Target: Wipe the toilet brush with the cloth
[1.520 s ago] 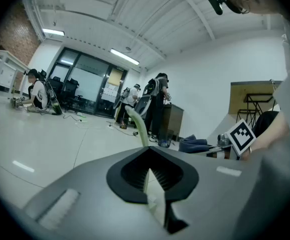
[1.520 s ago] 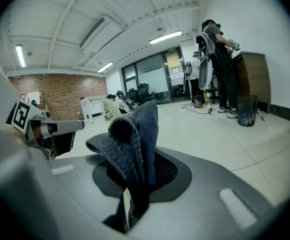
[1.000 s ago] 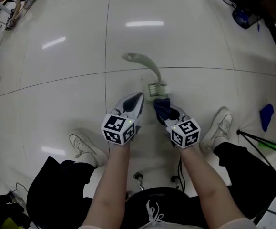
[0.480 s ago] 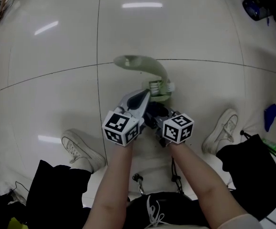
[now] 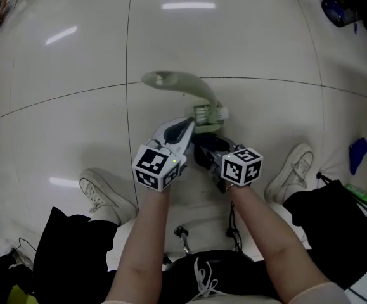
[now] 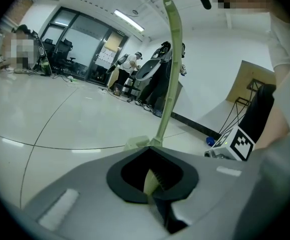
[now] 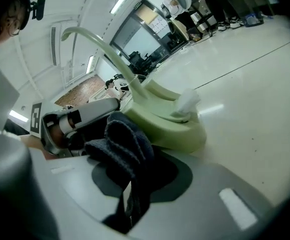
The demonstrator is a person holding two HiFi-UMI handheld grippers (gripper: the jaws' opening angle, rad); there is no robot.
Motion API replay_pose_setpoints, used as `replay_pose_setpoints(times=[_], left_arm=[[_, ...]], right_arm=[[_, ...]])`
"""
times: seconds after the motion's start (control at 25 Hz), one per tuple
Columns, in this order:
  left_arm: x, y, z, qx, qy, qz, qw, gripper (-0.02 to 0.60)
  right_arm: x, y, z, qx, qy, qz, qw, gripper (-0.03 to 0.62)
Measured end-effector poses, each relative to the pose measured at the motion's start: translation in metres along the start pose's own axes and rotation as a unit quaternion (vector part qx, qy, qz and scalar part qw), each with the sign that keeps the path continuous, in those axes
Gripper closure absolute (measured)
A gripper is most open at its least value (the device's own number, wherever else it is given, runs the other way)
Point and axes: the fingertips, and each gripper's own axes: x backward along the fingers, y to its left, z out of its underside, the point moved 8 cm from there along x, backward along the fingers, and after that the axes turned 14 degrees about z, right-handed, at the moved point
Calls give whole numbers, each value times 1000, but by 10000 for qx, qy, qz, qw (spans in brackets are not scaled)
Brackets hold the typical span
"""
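A pale green toilet brush (image 5: pixel 199 100) lies low over the white floor, its curved handle (image 5: pixel 170 80) pointing far left and its white bristles (image 5: pixel 218 113) to the right. My left gripper (image 5: pixel 190 127) is shut on the brush near its head; in the left gripper view the handle (image 6: pixel 171 74) rises straight up from the jaws. My right gripper (image 5: pixel 208 153) is shut on a dark blue cloth (image 5: pixel 210 145), just below the brush head. In the right gripper view the bunched cloth (image 7: pixel 123 146) sits against the green brush body (image 7: pixel 167 121), beside the left gripper (image 7: pixel 84 115).
The person's white shoes (image 5: pixel 105 195) (image 5: pixel 286 170) stand either side of the grippers. A blue object (image 5: pixel 357 152) and dark tripod legs (image 5: pixel 351 192) are at the right. A small metal fitting (image 5: pixel 182 235) lies near the person's lap. Office chairs and people are far off.
My left gripper has moved up to the brush and shut on it. The brush has shifted left. My right gripper with the cloth has moved left, closer to the brush head.
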Motion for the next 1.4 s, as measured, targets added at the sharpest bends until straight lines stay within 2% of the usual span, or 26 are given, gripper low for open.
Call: replay_pose_setpoints(times=[0.16, 0.36, 0.48, 0.6, 0.72, 0.84, 0.96, 1.04, 1.16, 1.28, 1.4], left_arm=[[0, -2, 0, -23, -7, -138, 9999, 575], [-2, -6, 2, -47, -100, -474, 9988, 575], [-4, -8, 3, -87, 6, -524, 9986, 575], [-7, -13, 1, -130, 108, -542, 9984, 575], [-11, -17, -3, -46, -98, -582, 9982, 575], [-17, -19, -6, 47, -325, -641, 9974, 575], [-24, -23, -6, 97, -411, -736, 9964, 575], [-26, -25, -5, 142, -462, -800, 9956, 575], [-28, -28, -3, 217, -520, -880, 9945, 575], [-30, -27, 0, 260, -546, -997, 9932, 575], [-29, -26, 3, 281, -700, -1073, 9914, 575]], right_arm=[[8, -24, -1, -46, 43, 257, 9996, 522], [12, -51, -4, 91, 386, 633, 9972, 514], [16, -62, -10, 157, 494, 846, 9951, 516], [28, -85, -17, -120, 467, 1335, 9899, 520], [39, -108, -38, -520, 226, 1609, 9853, 522], [33, -117, -68, -594, 11, 1238, 9905, 522], [14, -118, -88, -579, 168, 689, 9958, 522], [2, -117, -96, -653, 314, 525, 9960, 522], [-13, -115, -102, -802, 626, 396, 9940, 522], [-24, -110, -99, -893, 1019, 30, 9908, 523], [-26, -110, -93, -999, 1119, -208, 9885, 524]])
